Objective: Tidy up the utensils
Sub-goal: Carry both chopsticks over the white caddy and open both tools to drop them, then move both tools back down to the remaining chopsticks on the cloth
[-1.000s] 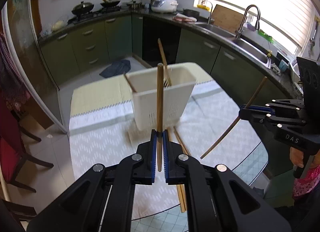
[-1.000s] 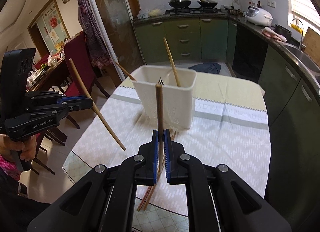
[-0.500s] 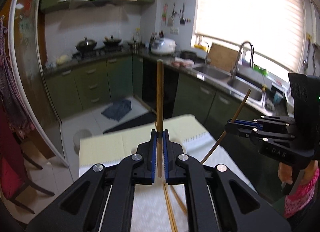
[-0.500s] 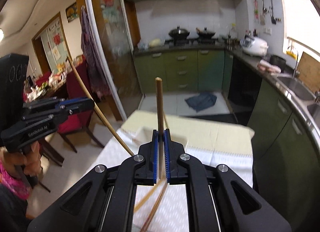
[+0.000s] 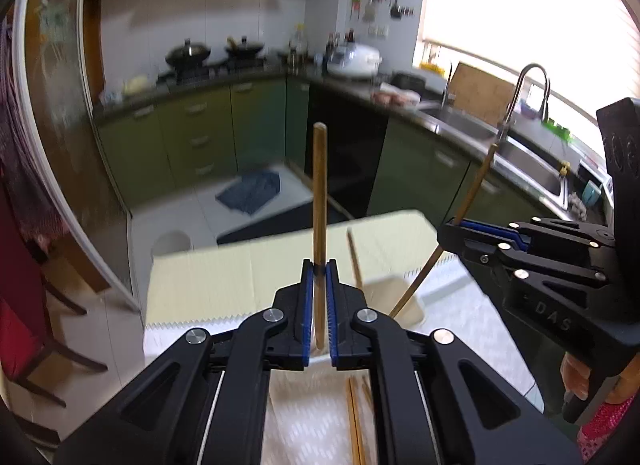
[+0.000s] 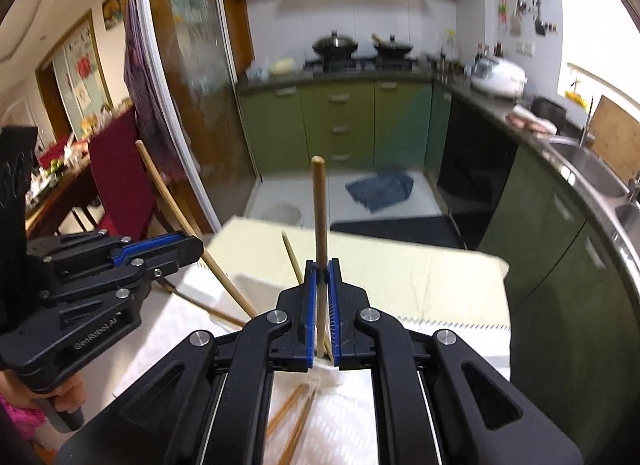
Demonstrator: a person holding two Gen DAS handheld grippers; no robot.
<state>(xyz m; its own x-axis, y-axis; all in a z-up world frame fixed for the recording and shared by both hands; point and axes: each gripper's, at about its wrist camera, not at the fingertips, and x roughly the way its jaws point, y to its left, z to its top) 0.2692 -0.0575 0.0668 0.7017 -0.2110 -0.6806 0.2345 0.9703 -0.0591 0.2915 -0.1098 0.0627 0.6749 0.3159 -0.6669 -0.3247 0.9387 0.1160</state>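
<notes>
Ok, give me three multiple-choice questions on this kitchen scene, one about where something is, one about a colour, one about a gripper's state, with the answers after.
1. Where do the loose chopsticks lie?
A. on the tablecloth below the grippers
B. in the sink
C. on the stove

2. What colour are the kitchen cabinets?
A. white
B. green
C. red

3. What is the left gripper doing?
A. standing wide open
B. gripping a cloth
C. shut on a chopstick

Answers:
1 A, they rest on the tablecloth.
2 B, the doors are green.
3 C, the left chopstick stands clamped between its blue pads.
</notes>
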